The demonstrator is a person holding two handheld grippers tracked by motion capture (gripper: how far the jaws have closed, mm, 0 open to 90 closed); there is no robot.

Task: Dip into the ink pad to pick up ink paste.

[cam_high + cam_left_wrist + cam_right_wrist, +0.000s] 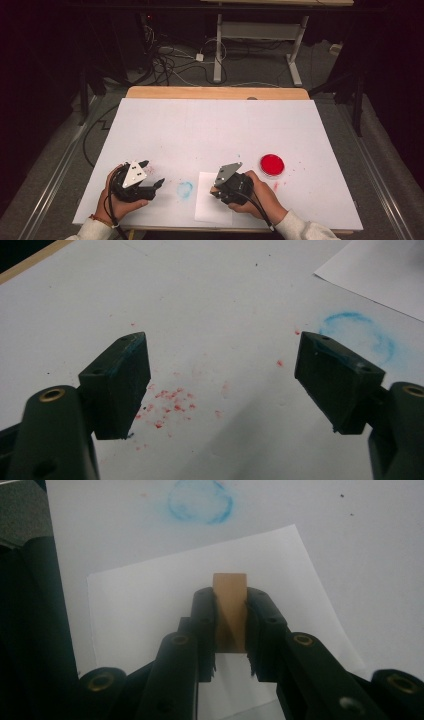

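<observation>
My right gripper (230,594) is shut on a small tan wooden block (230,611), which stands upright between its pads above a white sheet of paper (150,610). In the high view the right gripper (219,191) hangs over that paper (210,207) near the table's front edge. My left gripper (222,347) is open, with nothing between its pads and red specks (170,407) on the surface below. It sits at the front left (152,173), held in a hand. A blue ring stain (185,189) lies between the two grippers.
A round red dish (272,165) sits to the right of the right gripper, with red specks around it. A white cover (215,125) spreads over the table, with a wooden edge (215,93) at the back. Cables and a desk frame lie on the floor beyond.
</observation>
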